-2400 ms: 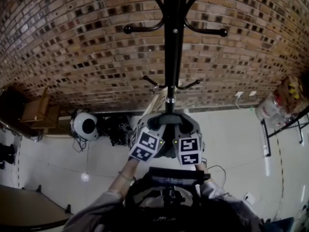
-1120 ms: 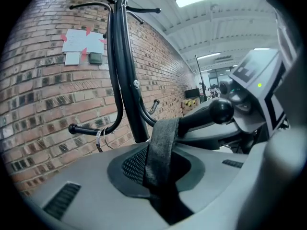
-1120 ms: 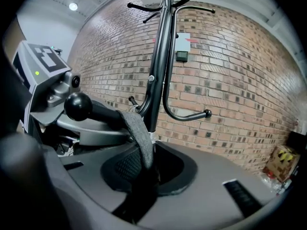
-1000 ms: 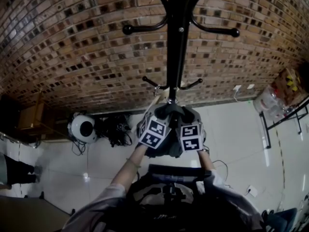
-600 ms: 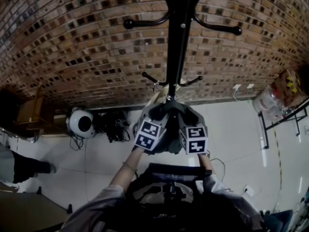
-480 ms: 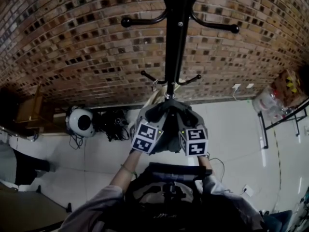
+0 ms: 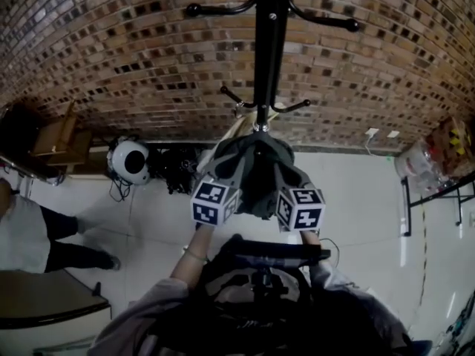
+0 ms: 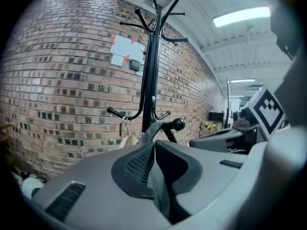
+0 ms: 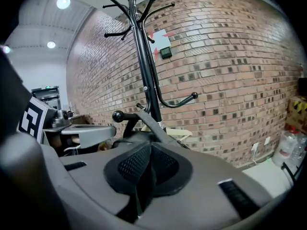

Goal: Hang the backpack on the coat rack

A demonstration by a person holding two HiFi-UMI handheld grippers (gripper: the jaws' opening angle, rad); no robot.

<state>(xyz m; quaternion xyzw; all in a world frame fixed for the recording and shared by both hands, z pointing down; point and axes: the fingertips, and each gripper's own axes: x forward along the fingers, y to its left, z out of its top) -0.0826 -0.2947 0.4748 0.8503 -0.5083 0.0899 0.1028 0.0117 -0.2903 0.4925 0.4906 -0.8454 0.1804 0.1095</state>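
The grey backpack (image 7: 252,170) hangs against the black coat rack (image 7: 269,58), just under its low hooks. Its grey top loop (image 8: 151,130) (image 9: 152,126) lies over a ball-tipped hook (image 8: 178,124) (image 9: 118,115). My left gripper (image 7: 230,182) (image 8: 154,150) and right gripper (image 7: 286,188) (image 9: 149,152) point at the pack from the near side, side by side. The jaws of both are closing, and their black pads stand almost together. I make out no strap pinched between them. The grippers' bodies hide the pack's lower part.
A brick wall stands behind the rack. A person (image 7: 30,236) stands at the left on the white floor. A white round device (image 7: 130,160) and cables lie by the wall, with wooden furniture (image 7: 63,143) beyond. Plastic bottles (image 7: 415,165) and a black frame are at the right.
Both grippers have drawn back from the backpack toward me and spread a little apart. The pack stays hanging on the rack. A person has come into view at the left.
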